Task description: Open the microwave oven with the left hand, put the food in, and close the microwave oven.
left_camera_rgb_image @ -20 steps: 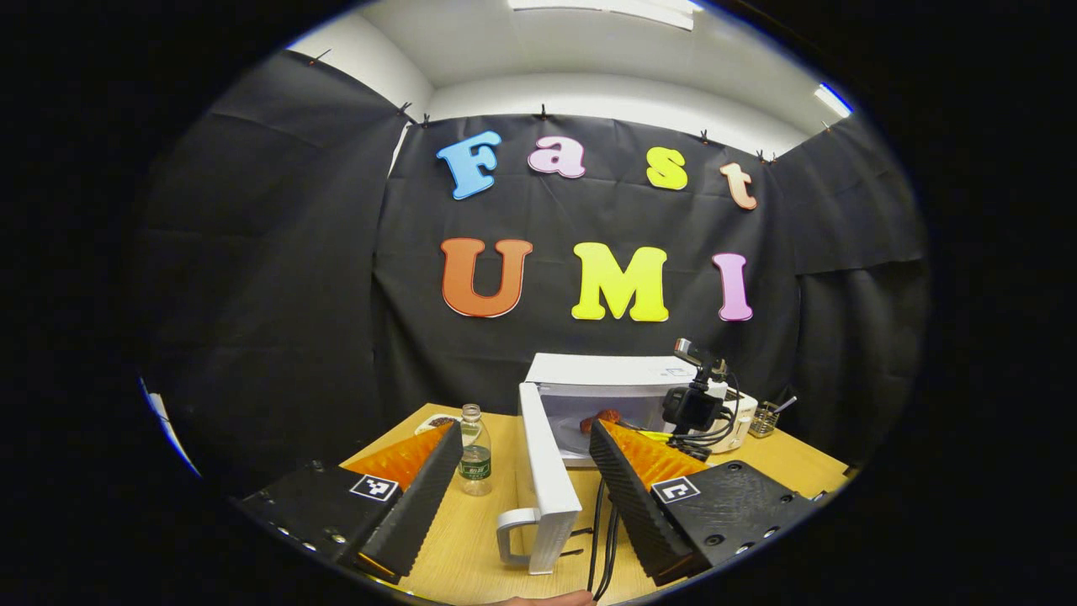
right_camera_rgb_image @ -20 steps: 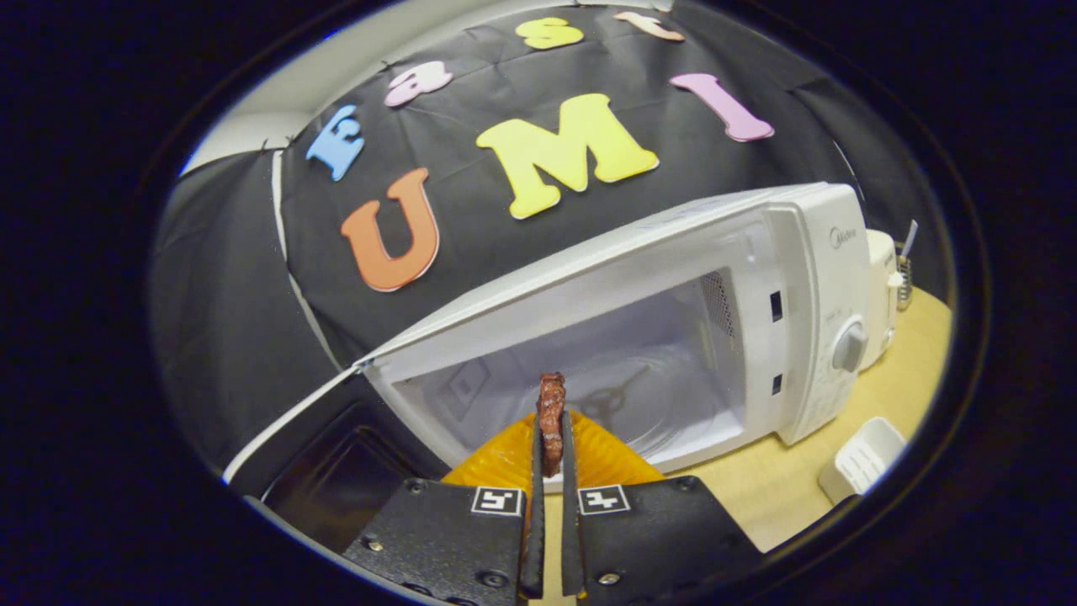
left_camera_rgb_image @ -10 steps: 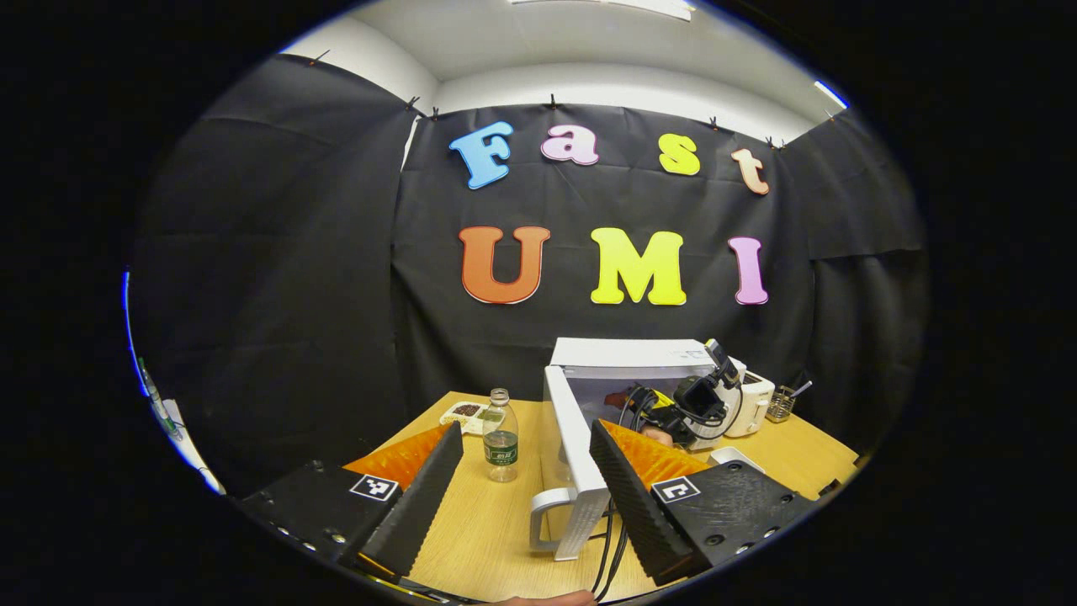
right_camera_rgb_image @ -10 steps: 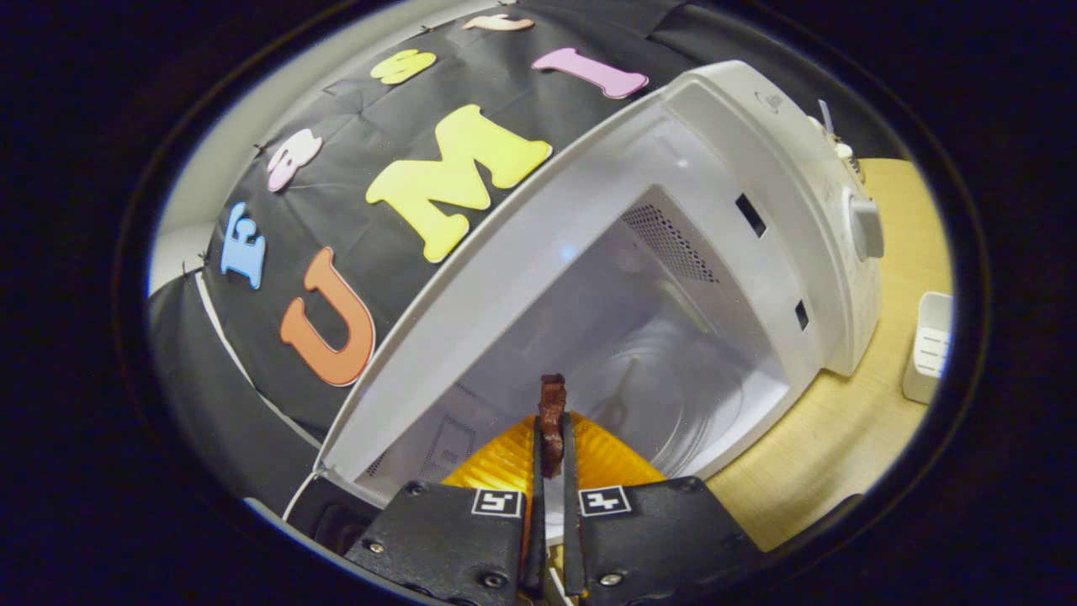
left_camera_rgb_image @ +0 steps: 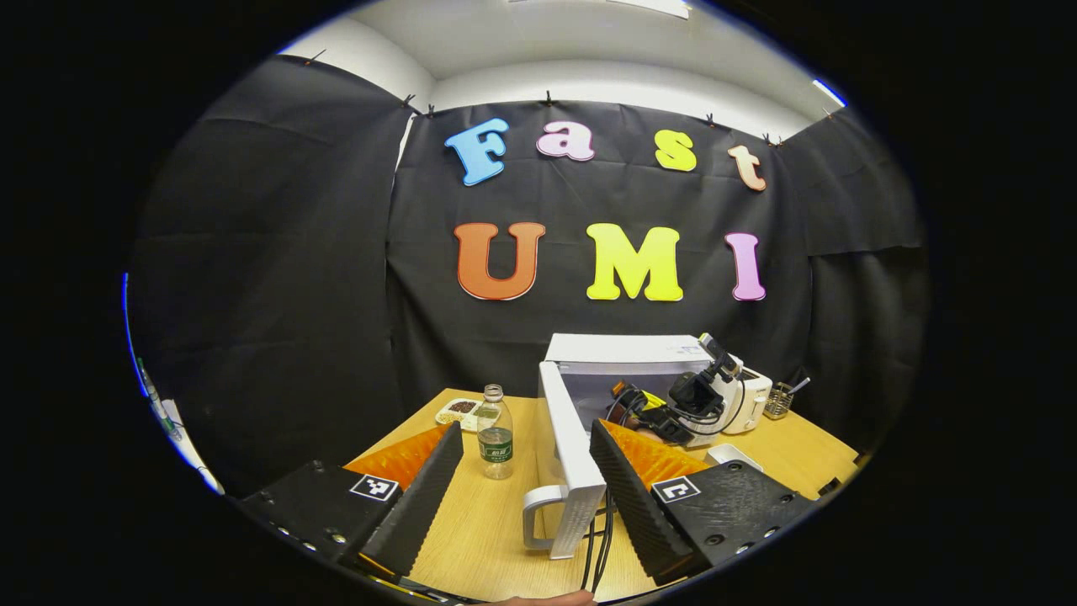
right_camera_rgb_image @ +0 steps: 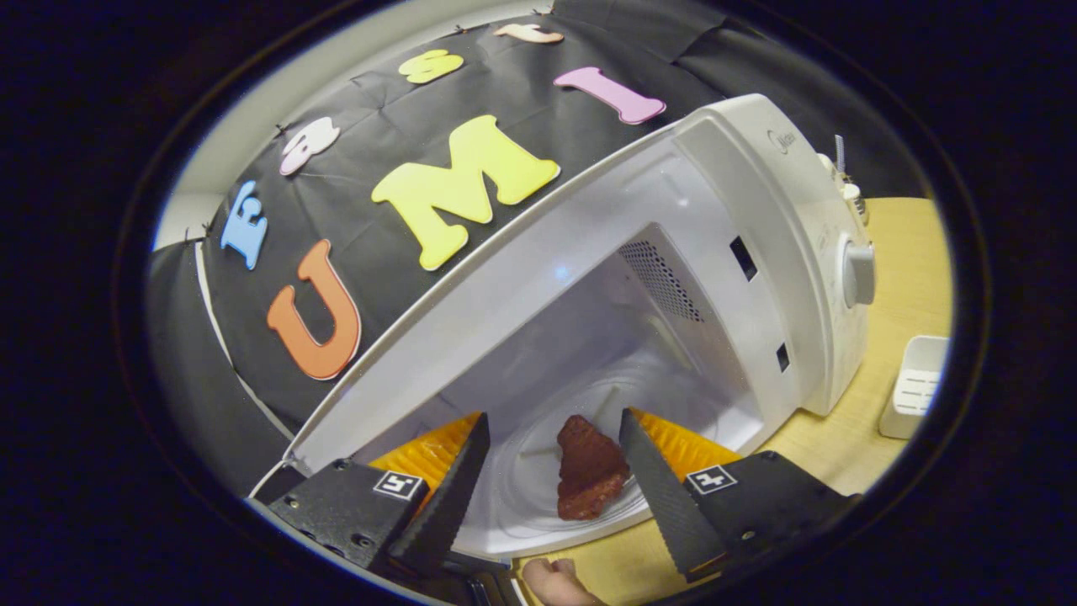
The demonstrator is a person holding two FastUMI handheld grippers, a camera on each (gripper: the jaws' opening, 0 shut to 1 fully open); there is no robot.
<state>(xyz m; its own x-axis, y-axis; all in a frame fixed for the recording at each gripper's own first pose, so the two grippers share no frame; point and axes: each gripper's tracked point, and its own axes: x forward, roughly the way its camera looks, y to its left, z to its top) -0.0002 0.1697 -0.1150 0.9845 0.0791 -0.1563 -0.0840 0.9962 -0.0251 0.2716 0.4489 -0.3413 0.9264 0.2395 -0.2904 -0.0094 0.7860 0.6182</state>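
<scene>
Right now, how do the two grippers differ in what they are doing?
The right gripper reaches into the open microwave, its fingers apart around the food lying on the turntable; the left gripper hangs back over the table, facing the door handle. Both are open and hold nothing.

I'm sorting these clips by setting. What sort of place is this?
Probably a staged recording booth set up as a small kitchen corner: black cloth wall, a wooden table with a white microwave oven standing open, and a water bottle nearby.
</scene>
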